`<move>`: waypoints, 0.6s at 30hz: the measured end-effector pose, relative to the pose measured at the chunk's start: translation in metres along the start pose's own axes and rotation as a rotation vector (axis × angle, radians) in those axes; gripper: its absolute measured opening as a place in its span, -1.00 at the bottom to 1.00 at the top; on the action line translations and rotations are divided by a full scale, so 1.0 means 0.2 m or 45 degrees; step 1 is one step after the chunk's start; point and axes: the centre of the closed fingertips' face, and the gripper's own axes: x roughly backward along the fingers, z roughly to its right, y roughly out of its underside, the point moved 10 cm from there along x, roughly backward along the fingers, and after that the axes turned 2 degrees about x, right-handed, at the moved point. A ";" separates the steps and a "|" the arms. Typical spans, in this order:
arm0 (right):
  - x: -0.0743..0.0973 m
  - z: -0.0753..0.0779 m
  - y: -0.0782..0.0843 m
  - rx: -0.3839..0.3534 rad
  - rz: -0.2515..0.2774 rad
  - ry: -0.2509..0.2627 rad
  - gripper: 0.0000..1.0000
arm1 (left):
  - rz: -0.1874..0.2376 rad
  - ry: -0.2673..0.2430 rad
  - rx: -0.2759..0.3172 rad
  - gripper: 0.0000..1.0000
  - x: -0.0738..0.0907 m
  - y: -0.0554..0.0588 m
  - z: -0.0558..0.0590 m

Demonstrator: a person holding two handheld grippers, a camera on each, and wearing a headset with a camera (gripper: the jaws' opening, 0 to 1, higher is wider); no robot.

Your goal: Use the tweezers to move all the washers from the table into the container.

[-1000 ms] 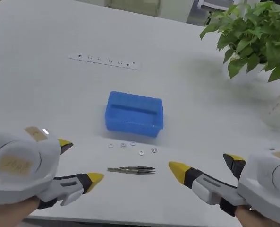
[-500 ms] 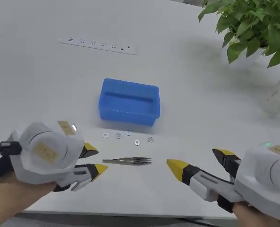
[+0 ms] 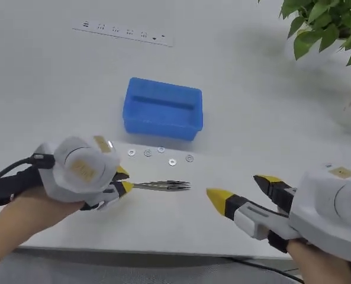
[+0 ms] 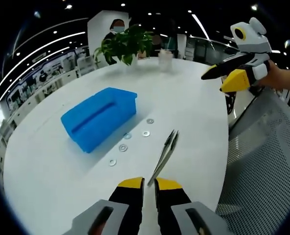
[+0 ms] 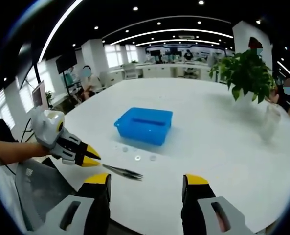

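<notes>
The left gripper's [image 4: 149, 183] fingers sit nearly together around the rear end of the slim metal tweezers [image 4: 165, 149], which lie near the white table's [image 3: 270, 118] front edge; whether they pinch it cannot be told. Small metal washers [image 3: 148, 153] lie between the tweezers and the blue plastic container [image 3: 163, 106]. The right gripper's [image 5: 147, 182] fingers are spread wide.

Thin grey tweezers [image 3: 162, 186] lie flat on worktop [image 3: 252, 118]; five small washers [image 3: 148, 153] in loose row between tweezers and blue container [image 3: 160, 125].

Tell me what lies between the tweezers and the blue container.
Five washers in a loose row on the white table, clear in the head view and the left gripper view.
</notes>
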 end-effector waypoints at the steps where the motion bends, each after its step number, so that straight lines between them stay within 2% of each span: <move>1: 0.00 0.00 0.00 -0.002 0.003 -0.002 0.11 | -0.008 0.004 -0.013 -0.90 -0.01 0.01 -0.01; 7: -0.01 0.00 0.01 -0.024 -0.001 -0.024 0.06 | -0.048 0.042 -0.026 -0.90 -0.06 0.02 -0.02; 9: -0.01 -0.01 0.00 -0.014 -0.010 -0.036 -0.01 | -0.069 0.055 -0.048 -0.90 -0.08 0.03 -0.02; 10: -0.01 -0.01 0.00 -0.005 -0.008 -0.038 -0.02 | -0.036 0.055 -0.057 -0.91 -0.09 0.02 -0.02; 11: -0.01 -0.01 -0.01 0.002 -0.008 -0.038 -0.02 | -0.075 0.055 -0.030 -0.92 -0.09 0.02 -0.03; 14: -0.01 -0.01 -0.02 0.014 -0.003 -0.042 -0.05 | -0.076 0.062 -0.061 -0.98 -0.10 0.02 -0.04; 18: -0.02 -0.02 -0.03 0.002 -0.008 -0.073 -0.10 | -0.084 0.085 -0.114 -1.00 -0.10 0.00 -0.02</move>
